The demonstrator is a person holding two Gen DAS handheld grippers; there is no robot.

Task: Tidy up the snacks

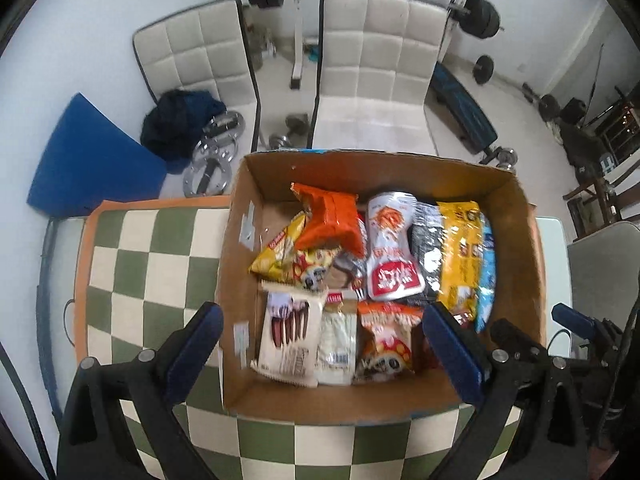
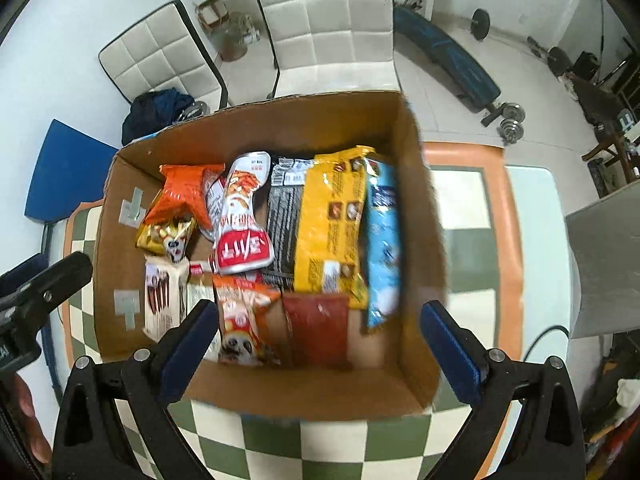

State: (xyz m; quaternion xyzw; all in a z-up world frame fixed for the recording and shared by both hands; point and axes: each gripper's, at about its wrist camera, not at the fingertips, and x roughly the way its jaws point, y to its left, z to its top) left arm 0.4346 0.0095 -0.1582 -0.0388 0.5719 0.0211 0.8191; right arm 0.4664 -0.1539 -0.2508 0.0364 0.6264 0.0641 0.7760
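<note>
An open cardboard box (image 1: 256, 184) (image 2: 424, 216) stands on a green and cream checked cloth (image 1: 160, 264) (image 2: 332, 444). Several snack packets lie inside: an orange bag (image 1: 332, 220) (image 2: 188, 192), a white and red pouch (image 1: 390, 252) (image 2: 240, 232), a yellow packet (image 1: 460, 256) (image 2: 332, 216), a light blue packet (image 2: 384, 248), a white biscuit pack (image 1: 288, 336). My left gripper (image 1: 324, 320) hangs open above the box's near left part, nothing between its fingers. My right gripper (image 2: 320, 316) is open above the near edge, also empty. The right gripper's black frame (image 1: 520, 348) shows beside the left one.
The table (image 2: 532, 192) ends just behind the box. Beyond it stand two white padded chairs (image 1: 372, 52) (image 2: 324, 20), a blue mat (image 1: 92, 160), a dark bundle of cloth (image 1: 176, 120), dumbbells and a weight bench (image 2: 448, 60). A grey panel (image 2: 604, 264) sits at the right.
</note>
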